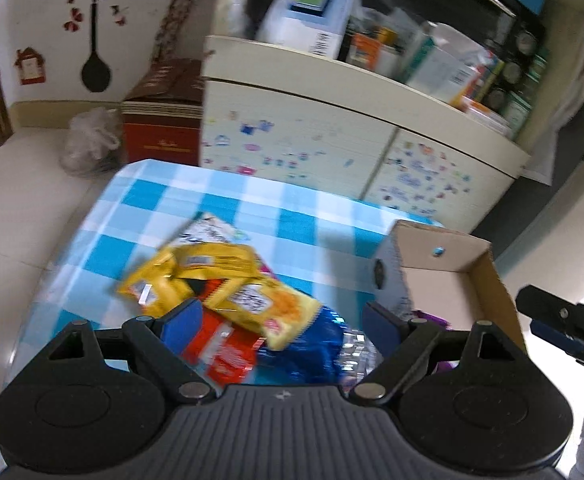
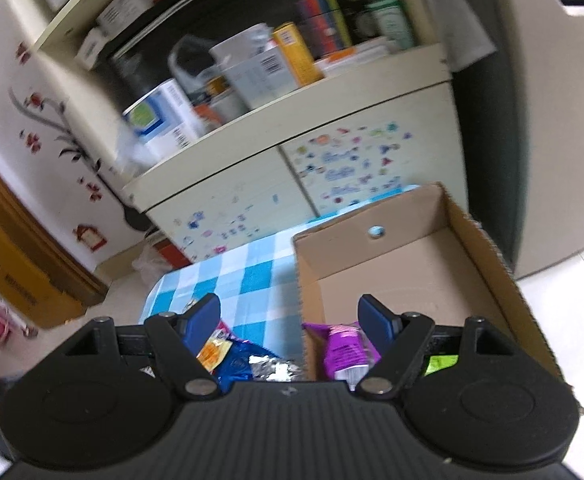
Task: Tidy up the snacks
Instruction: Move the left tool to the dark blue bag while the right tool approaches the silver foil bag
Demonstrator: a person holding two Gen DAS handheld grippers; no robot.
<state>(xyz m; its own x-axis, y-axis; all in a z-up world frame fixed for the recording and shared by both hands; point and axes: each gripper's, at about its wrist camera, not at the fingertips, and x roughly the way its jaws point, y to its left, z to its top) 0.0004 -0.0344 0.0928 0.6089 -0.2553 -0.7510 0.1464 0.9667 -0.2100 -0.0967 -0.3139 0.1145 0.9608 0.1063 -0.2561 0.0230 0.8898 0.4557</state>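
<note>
Cabinet: cream, stickered doors, behind the table; shelf above crowded with boxes.
Table: covered in a blue-and-white checked cloth; carries the box and the snack pile.
Cardboard box: open-topped, at the table's right side; mostly bare floor inside.
Progress: early, by the look of it. Only a purple packet and a green packet in the box's near end.
Snack pile: loose on the cloth just left of the box. Yellow packets on top, red packet, blue packet and a foil packet beneath. All left to move.
Left gripper: spread wide, gripping nothing; hovering over the pile, fingers either side of the red and blue packets.
Right gripper: spread wide, gripping nothing; straddling the box's left wall above the purple packet.
</note>
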